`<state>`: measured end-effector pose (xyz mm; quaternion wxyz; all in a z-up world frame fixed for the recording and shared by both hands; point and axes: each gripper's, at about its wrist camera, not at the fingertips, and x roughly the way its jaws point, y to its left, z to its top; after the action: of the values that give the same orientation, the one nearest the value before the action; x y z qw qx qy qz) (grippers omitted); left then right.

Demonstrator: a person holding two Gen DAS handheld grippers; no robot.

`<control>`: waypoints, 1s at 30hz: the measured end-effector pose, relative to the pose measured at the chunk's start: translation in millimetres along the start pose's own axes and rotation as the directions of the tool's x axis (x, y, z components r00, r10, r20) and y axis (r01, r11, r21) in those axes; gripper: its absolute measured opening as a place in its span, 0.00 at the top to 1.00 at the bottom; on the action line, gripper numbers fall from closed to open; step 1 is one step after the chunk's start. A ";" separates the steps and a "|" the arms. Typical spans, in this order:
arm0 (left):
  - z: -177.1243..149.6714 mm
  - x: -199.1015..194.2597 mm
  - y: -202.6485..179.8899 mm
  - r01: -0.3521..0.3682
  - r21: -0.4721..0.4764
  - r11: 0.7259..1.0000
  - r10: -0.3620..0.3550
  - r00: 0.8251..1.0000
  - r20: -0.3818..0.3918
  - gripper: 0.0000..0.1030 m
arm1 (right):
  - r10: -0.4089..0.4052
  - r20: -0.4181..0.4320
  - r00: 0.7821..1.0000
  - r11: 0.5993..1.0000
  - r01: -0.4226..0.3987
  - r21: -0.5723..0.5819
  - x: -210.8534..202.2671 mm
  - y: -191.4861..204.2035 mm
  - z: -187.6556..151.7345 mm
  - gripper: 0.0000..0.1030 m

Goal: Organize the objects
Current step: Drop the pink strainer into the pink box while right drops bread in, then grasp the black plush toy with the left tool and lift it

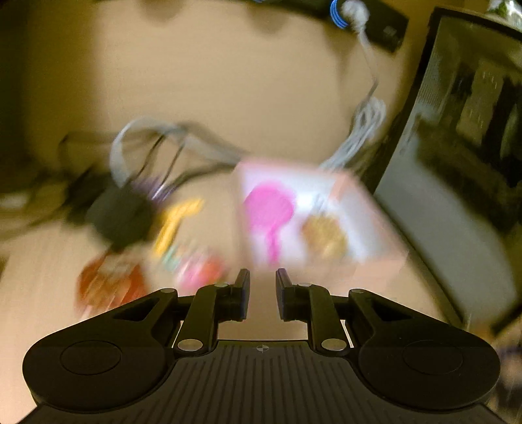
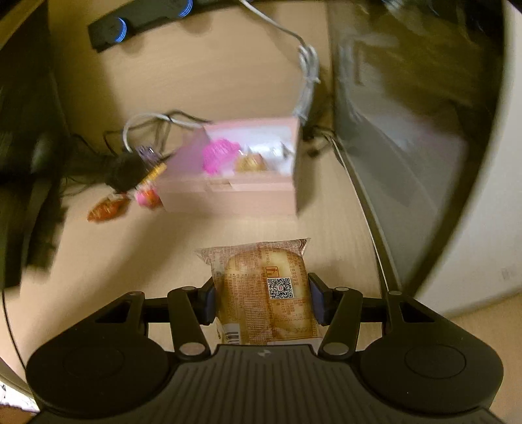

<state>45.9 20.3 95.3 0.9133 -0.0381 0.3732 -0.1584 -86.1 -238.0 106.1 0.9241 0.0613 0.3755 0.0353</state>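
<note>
On the worktop an open box sits ahead of the right gripper, with a toy and a round packet side by side inside it, the toy to the left. Left of the box lie two snack packets, one just beside its corner and one further out, with a dark block and tangled cables behind them. A monitor stands right of the box, a speaker bar lies at the far edge, and a wrapped bun sits between the right gripper's jaws, nearer than the box.
</note>
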 end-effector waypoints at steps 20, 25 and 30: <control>-99.5 -80.8 97.5 -0.215 -0.217 0.952 0.185 0.971 -0.149 0.82 | 0.103 -0.003 0.995 0.994 -0.103 0.031 155.8 43.4 139.8 0.20; -65.8 -64.6 101.0 -0.199 -0.104 0.974 0.194 0.979 -0.057 0.82 | 0.056 0.004 0.998 0.992 -0.055 -0.115 130.4 61.1 94.1 0.11; -9.6 -35.8 90.8 -0.182 0.120 0.976 0.172 0.980 0.096 0.82 | 0.041 -0.019 0.999 0.982 -0.043 -0.186 101.1 68.1 60.7 0.05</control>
<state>38.9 118.2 95.3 0.9394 0.0473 0.3249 -0.0982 27.4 -164.6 89.0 0.9220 -0.0180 0.3760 0.0904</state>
